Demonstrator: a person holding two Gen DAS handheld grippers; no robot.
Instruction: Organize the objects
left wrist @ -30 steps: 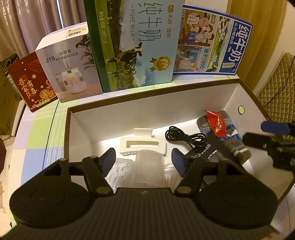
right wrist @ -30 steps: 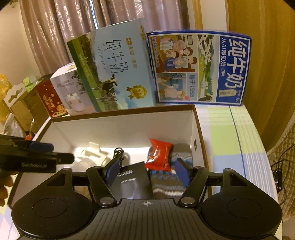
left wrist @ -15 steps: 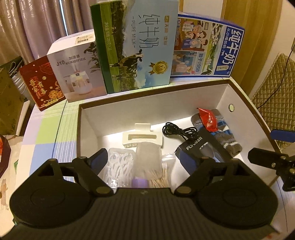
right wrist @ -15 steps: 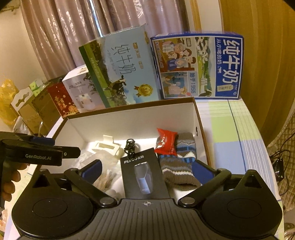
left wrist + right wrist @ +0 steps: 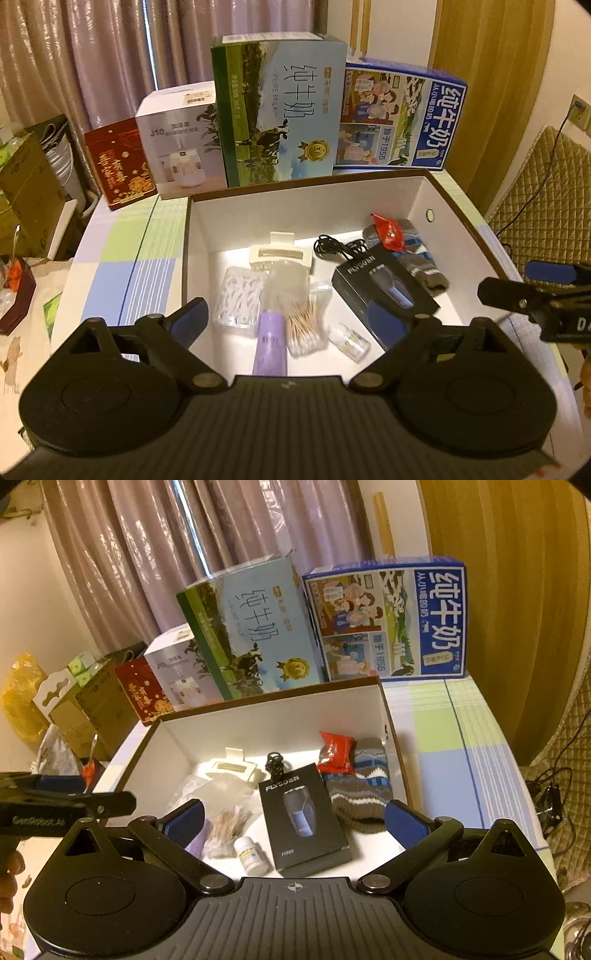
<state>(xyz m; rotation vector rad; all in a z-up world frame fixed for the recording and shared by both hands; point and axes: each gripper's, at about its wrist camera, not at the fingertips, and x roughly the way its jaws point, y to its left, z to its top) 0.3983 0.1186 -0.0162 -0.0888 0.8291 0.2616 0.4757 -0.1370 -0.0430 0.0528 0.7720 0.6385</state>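
The open white box (image 5: pixel 454 221) with its brown rim lies straight ahead of both pairs of jaws, on a table (image 5: pixel 480 738) under a checked cloth. Beyond its far wall stand the green milk carton box (image 5: pixel 280 110), the blue milk box (image 5: pixel 399 118), a white humidifier box (image 5: pixel 181 144) and a small red box (image 5: pixel 118 162).

The left gripper (image 5: pixel 291 325) hangs over the box's near edge, jaws wide apart and holding nothing. Between them lie a purple tube (image 5: pixel 270 343), a bag of cotton swabs (image 5: pixel 304 325) and a small white bottle (image 5: pixel 349 341); a packet of floss picks (image 5: pixel 238 295) sits just ahead of the left jaw, a cream hair claw (image 5: pixel 279 254) further ahead.

The right gripper (image 5: pixel 293 819) is likewise spread wide and empty. A black shaver box (image 5: pixel 303 816) lies between its jaws, a knitted sock (image 5: pixel 364 782) ahead of the right jaw with a red snack packet (image 5: pixel 334 751) on top, and a coiled black cable (image 5: pixel 275 764) beyond the shaver box
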